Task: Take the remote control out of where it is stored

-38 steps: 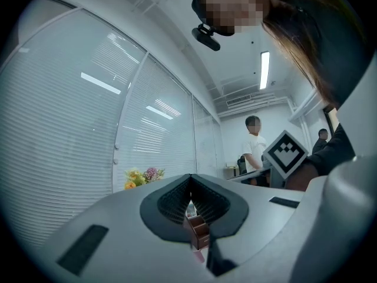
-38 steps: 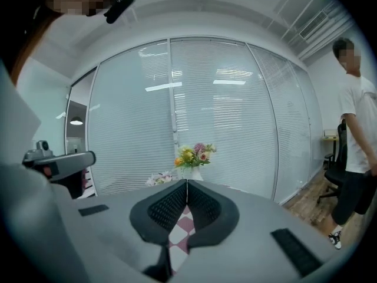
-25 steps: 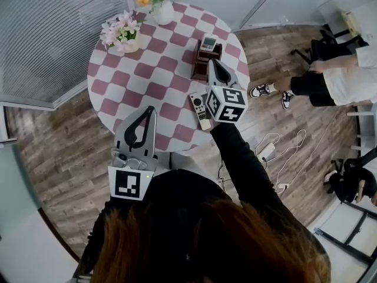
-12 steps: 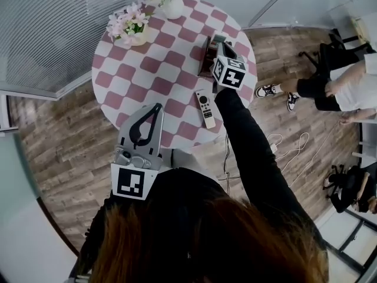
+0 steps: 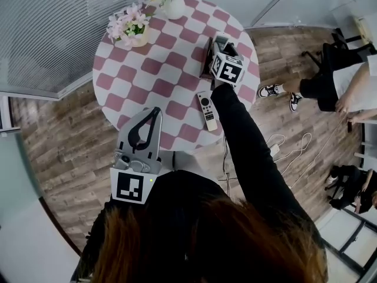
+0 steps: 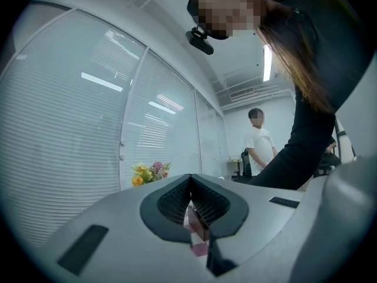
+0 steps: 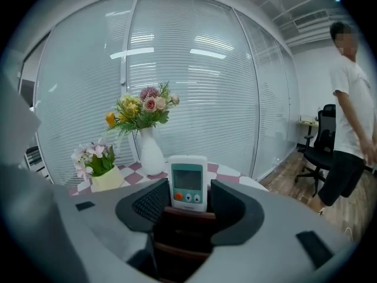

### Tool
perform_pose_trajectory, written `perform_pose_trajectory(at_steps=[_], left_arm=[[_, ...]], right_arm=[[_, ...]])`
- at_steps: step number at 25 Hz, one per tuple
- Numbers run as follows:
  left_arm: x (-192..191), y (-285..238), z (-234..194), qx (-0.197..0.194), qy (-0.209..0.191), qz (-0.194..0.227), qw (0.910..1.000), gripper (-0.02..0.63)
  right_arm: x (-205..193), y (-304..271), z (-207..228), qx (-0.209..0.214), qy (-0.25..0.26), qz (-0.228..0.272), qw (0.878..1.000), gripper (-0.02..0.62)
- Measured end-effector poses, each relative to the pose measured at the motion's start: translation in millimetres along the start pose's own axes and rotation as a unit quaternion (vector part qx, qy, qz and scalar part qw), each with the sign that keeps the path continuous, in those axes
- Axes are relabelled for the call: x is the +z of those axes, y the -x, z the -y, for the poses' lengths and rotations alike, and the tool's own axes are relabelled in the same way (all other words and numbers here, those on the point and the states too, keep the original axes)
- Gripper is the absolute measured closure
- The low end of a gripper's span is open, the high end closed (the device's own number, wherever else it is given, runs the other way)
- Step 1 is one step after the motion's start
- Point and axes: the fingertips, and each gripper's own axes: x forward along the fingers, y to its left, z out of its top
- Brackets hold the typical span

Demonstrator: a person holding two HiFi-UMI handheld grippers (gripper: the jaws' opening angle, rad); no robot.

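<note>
While the left claw [image 5: 155, 111] is hanging over the near edge of the round checkered worktop [image 5: 147, 69] with its jaws closed on nothing, the right claw [image 7: 189, 200] is doing all the work over at the right edge. Its jaws have just been opening and they're standing wide apart now, one on each side of the white remote [image 7: 188, 181] with the little screen. That one is standing upright in the dark wooden holder [image 7: 185, 229]. So it's sitting between the pads [image 7: 150, 202], but as far as I can tell they aren't squeezing it. A second, slim remote [image 5: 206, 111] is lying flat on the cloth, nearer the near-right edge than the holder is, with neither claw touching it. A white vase [image 5: 174, 7] of yellow and pink flowers is sitting at the far edge, and a pot of pink flowers [image 5: 131, 31] is sitting by the far-left edge. Someone in a white shirt [image 5: 347, 87] is standing on the wooden floor off past the right edge.
</note>
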Motion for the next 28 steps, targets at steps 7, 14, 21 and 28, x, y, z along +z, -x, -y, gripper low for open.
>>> perform_pose_trajectory(at_steps=[7, 14, 21, 28], left_arm=[[-3, -1, -6, 0.006, 0.001, -0.002, 1.0, 0.597], [-3, -2, -12, 0.011, 0.001, -0.002, 0.9999, 0.597], [-7, 0, -19, 0.019, 0.003, -0.005, 0.9998, 0.597], [-7, 1, -21, 0.02, 0.005, -0.005, 0.9998, 0.597]], right_arm=[[5, -16, -2, -0.024, -0.005, -0.006, 1.0, 0.353], [6, -30, -1, -0.043, -0.014, -0.021, 0.999, 0.345], [6, -31, -1, -0.056, -0.007, -0.016, 0.998, 0.343], [8, -27, 0, -0.058, 0.006, -0.004, 0.998, 0.341]])
